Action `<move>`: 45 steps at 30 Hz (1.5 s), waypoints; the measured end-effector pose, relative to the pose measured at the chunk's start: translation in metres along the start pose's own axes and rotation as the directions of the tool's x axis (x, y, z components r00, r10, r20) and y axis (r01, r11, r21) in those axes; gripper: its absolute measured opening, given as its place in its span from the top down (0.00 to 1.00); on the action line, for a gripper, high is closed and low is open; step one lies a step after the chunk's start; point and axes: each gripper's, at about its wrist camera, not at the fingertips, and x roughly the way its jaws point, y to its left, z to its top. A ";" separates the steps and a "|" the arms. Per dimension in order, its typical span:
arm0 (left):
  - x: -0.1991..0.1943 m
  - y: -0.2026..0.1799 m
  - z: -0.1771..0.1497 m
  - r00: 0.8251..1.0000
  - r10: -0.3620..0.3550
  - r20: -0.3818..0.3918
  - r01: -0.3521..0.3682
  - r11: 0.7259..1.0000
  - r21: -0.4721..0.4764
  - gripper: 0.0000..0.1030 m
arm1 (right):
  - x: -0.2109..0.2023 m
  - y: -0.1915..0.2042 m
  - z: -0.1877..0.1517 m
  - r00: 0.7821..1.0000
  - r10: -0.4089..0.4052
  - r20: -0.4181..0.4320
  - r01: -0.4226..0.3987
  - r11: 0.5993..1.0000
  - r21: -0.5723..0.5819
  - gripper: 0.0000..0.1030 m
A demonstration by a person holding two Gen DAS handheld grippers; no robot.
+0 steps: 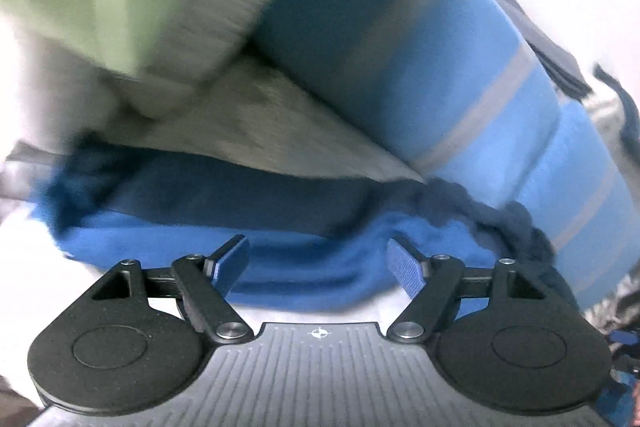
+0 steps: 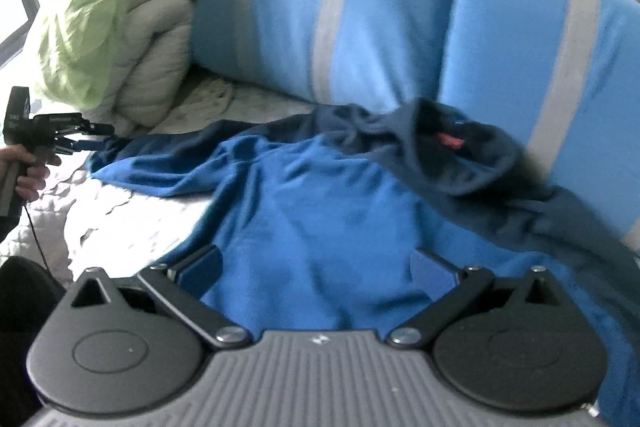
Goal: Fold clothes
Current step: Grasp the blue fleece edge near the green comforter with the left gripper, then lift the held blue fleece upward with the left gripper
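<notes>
Blue hooded top spread crumpled on the bed, both jaws apart

The blue hooded top (image 2: 320, 211) lies rumpled against the striped pillows (image 2: 360, 23), hood at 1 o'clock, one sleeve trailing to 9 o'clock beside the left gripper (image 2: 86, 137). The right gripper (image 2: 316, 267) hovers over the body, holding nothing. Pinch only one cloth layer near an edge, and pull flat before creasing.

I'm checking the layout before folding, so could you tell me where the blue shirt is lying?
In the right wrist view the blue shirt lies spread on the white bedspread, its collar against the striped blue cushions.
</notes>
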 end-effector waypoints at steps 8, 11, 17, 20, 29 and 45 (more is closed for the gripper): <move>-0.010 0.117 -0.017 0.993 0.112 0.047 -0.096 0.961 -0.259 0.28 | 0.022 0.044 -0.002 0.999 0.027 -0.027 -0.028 0.999 -0.041 0.00; 0.002 0.149 -0.023 0.993 0.087 0.075 -0.055 0.931 -0.360 0.28 | 0.032 0.053 -0.003 0.999 0.030 -0.044 -0.031 0.999 -0.042 0.00; 0.034 0.185 -0.025 0.989 0.084 0.124 -0.018 0.887 -0.462 0.46 | 0.046 0.062 -0.007 0.997 0.029 -0.073 -0.032 0.999 -0.040 0.00; 0.038 0.173 -0.017 0.984 0.113 0.137 -0.054 0.923 -0.380 0.73 | 0.053 0.062 -0.009 0.996 0.024 -0.085 -0.027 0.999 -0.035 0.00; 0.009 0.087 0.004 0.951 0.163 0.262 -0.189 0.979 0.078 0.88 | 0.077 0.060 -0.017 0.995 0.037 -0.096 -0.038 0.999 -0.012 0.00; -0.054 -0.092 0.121 0.774 0.062 0.630 -0.400 0.819 0.411 0.89 | 0.186 0.084 0.003 0.989 -0.044 0.138 0.044 0.999 0.001 0.20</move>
